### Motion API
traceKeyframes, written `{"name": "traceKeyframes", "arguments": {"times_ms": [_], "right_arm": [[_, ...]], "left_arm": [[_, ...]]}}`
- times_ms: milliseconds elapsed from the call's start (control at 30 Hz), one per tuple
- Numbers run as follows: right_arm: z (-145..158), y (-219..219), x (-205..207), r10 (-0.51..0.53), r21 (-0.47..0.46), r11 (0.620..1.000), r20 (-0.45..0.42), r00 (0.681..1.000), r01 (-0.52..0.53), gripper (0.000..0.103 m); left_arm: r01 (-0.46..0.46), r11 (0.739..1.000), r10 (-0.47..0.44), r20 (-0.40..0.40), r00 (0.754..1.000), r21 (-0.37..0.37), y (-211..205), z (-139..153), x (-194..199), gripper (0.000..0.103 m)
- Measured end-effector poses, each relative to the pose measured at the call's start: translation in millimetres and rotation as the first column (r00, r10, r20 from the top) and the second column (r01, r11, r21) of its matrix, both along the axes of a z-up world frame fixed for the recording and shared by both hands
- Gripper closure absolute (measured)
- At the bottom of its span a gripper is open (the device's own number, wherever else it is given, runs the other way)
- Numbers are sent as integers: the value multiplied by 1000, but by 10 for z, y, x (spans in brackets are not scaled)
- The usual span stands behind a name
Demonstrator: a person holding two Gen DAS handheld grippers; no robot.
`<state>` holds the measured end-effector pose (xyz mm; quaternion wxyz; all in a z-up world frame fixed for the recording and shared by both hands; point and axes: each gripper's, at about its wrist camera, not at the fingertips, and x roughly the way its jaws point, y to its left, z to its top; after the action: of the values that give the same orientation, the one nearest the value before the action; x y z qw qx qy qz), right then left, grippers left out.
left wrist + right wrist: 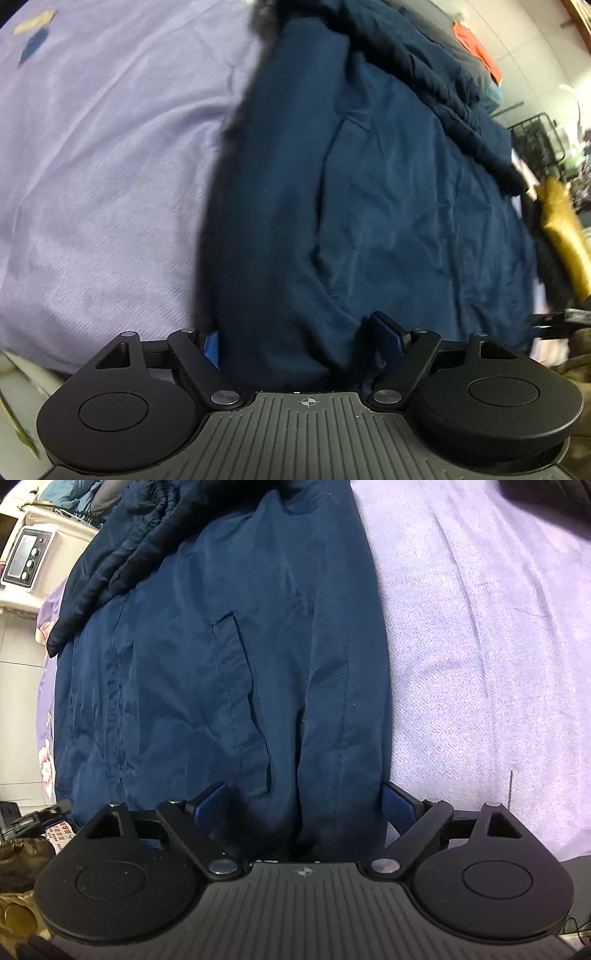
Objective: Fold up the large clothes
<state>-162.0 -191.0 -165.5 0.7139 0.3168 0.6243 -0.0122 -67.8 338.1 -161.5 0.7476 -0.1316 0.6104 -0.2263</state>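
- Large dark navy padded jacket [369, 206] lies spread on a bed covered by a lavender woven bedspread [103, 177]; a slanted welt pocket [243, 709] shows on its front panel in the right wrist view.
- Left tongs [299, 339]: jaws part-way apart, with a thick bunch of the jacket's near hem filling the gap; blue pads [211, 349] press the cloth on both sides. Holding the hem.
- Right tongs [303, 805]: jaws likewise part-way apart, hem fabric gathered between them and touching both blue pads [397, 806]. Holding the hem.
- Edges: in the left wrist view the jacket's long side edge runs from the tongs up toward the top of the frame, with bare bedspread wide open beside it. In the right wrist view the opposite side edge does the same, with open bedspread to its right.
- The darker quilted hood or collar part [122, 554] lies rumpled at the far end.
- Beyond the bed: a white box with a grey screen and round buttons [27, 559]; no text readable on it. A small red-and-white printed label [59, 834] sits near the bed's corner, characters too small to read.
- Floral sheet edge [46, 716] hangs at the bedside.
- Orange cloth [476, 48] and mustard-gold fabric [565, 232] lie past the jacket's far side.
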Motion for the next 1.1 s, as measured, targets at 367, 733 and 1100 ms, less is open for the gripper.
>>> {"name": "traceKeyframes", "arguments": {"times_ms": [367,733,1100], "right_arm": [[120,96,-170,22,-23,999,26,999,-22,67],[615,-18,95,19,92,995,141,990,-33,84],[1104,-340,1171,-135,248,968,358,924,45,89]], "left_arm": [[21,1000,-20,-43,999,13,-2,220,78,9],[5,999,-3,34,999,-51,-186,609,394,23],[141,989,-133,170,976,-38,-598,1175,1499,27]]}}
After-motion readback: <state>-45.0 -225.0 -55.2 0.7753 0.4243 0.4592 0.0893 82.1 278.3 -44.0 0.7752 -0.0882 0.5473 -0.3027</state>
